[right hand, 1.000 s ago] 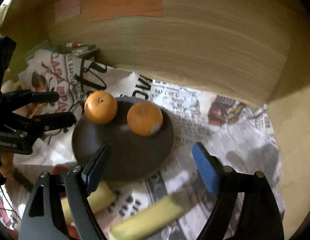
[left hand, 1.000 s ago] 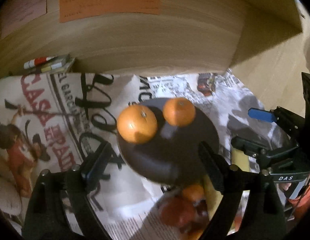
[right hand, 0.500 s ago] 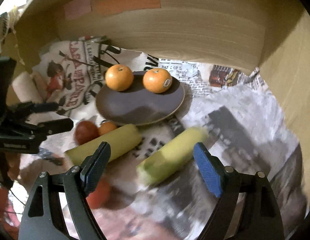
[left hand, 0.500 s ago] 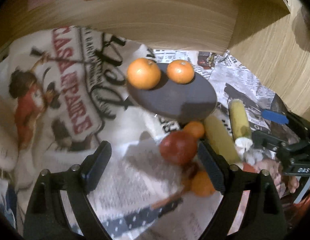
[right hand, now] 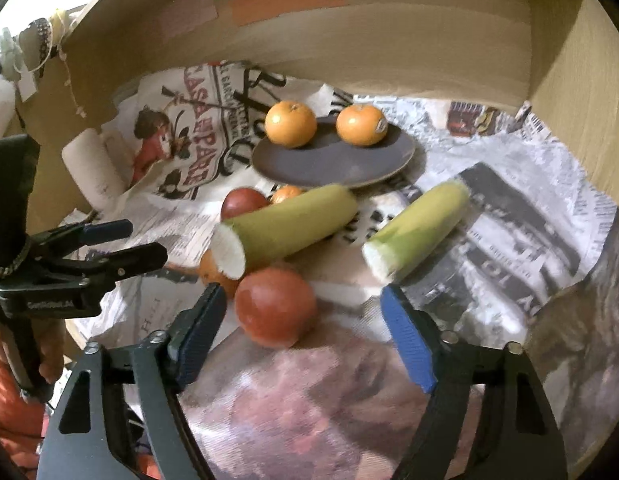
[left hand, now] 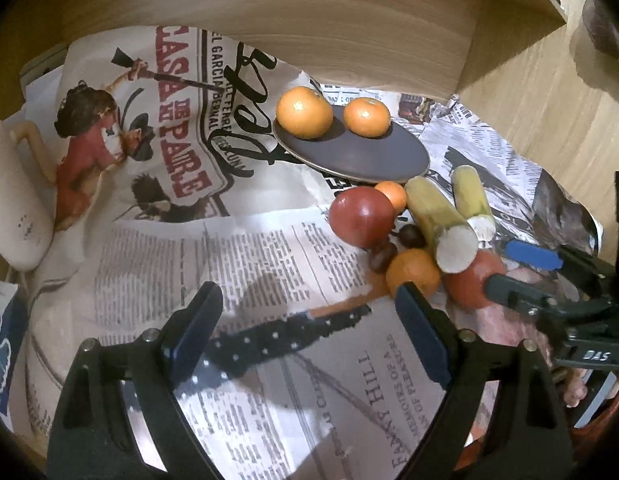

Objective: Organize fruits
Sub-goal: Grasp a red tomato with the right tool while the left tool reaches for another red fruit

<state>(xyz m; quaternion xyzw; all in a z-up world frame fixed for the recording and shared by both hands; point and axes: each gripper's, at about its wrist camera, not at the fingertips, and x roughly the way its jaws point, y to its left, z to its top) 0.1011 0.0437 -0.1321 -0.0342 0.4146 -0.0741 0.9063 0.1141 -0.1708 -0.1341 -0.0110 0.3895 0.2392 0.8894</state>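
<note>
A dark plate (left hand: 369, 158) (right hand: 333, 164) holds two oranges (left hand: 304, 112) (left hand: 366, 117) (right hand: 290, 123) (right hand: 361, 125) at its far rim. In front of it lie a dark red apple (left hand: 361, 216) (right hand: 244, 202), a small orange (left hand: 391, 194), another orange (left hand: 412, 272), a red tomato (right hand: 275, 306) (left hand: 471, 280) and two corn cobs (right hand: 289, 228) (right hand: 419, 228) (left hand: 439, 220). My left gripper (left hand: 309, 320) is open and empty, back from the pile. My right gripper (right hand: 303, 320) is open, its jaws either side of the tomato, not touching it.
Newspaper (left hand: 249, 248) covers the surface. A wooden wall (right hand: 389, 40) with coloured notes stands behind the plate, and a wooden side panel (right hand: 589, 100) on the right. A white bottle (right hand: 93, 168) lies at the left. A dark dotted strip (left hand: 277, 340) lies near my left gripper.
Both grippers have pulled back from the plate toward me, bringing the loose fruit and corn in front of the plate into view. The oranges on the plate have not moved.
</note>
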